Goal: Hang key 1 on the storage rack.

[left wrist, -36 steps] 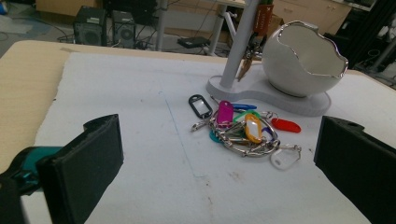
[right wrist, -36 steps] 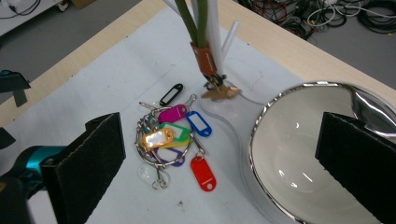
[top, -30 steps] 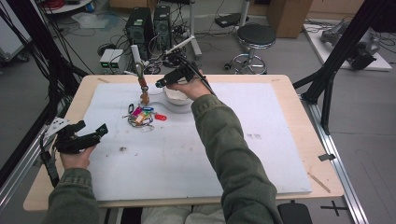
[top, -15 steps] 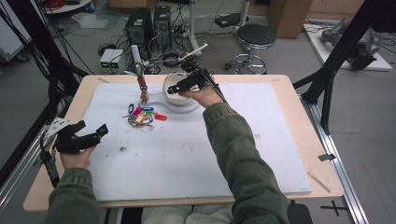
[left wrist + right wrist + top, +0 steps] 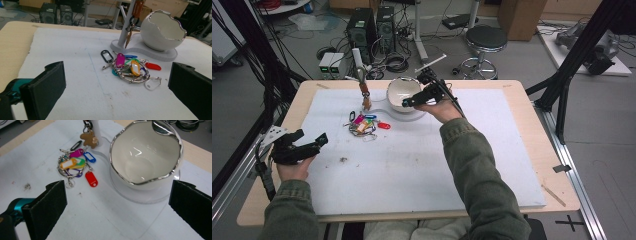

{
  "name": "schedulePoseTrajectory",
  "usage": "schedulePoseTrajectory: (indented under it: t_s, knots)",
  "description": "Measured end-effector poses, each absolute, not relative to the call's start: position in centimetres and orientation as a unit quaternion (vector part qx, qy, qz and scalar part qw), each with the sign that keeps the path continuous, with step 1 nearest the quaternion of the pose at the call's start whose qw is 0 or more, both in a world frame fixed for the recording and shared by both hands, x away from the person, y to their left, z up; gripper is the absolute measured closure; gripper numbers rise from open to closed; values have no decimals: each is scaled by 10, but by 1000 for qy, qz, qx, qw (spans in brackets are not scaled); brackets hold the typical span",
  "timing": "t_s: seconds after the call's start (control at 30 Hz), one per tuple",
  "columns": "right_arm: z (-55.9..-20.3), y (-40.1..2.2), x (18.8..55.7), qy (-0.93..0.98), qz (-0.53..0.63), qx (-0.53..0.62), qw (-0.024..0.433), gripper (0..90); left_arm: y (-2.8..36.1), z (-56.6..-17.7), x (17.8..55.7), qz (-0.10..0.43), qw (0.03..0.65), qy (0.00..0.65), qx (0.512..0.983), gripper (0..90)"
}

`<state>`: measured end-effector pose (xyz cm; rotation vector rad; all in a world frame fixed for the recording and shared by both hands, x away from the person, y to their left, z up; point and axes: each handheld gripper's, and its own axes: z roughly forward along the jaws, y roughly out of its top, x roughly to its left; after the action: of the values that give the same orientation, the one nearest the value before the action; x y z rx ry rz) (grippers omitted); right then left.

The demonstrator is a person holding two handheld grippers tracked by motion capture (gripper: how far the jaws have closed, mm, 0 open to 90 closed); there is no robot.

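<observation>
Change: the right hand-held gripper (image 5: 408, 103) has drawn back from over the key stand toward the near side of the white bowl (image 5: 403, 93); the left hand-held gripper (image 5: 312, 144) has stayed at the worktop's left edge.
Right hand-held gripper: jaws wide apart, holding nothing, hovering just above the bowl's near rim.
Left hand-held gripper: jaws wide too, empty, resting well apart from the keys.
Key bunch: the coloured tags and rings (image 5: 130, 69) lie loose on the white mat (image 5: 422, 165), just beside the stand base (image 5: 140, 48); one key fob (image 5: 90, 139) hangs on the post.
Likely step: reaching for the bunch.
Doing it well: come down over the metal ring, not a single tag, and close fully before lifting, keeping clear of the bowl's jagged rim.
</observation>
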<state>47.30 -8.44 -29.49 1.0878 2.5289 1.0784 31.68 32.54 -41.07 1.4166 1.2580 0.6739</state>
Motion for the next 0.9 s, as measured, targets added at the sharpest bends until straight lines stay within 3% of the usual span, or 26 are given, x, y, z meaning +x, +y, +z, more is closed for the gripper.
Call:
schedulePoseTrajectory:
  t_s: [0.9]
  knots:
    - [-305,-198,421,813,361,438,127,6,321,-410,319,282,538,524,597,18]
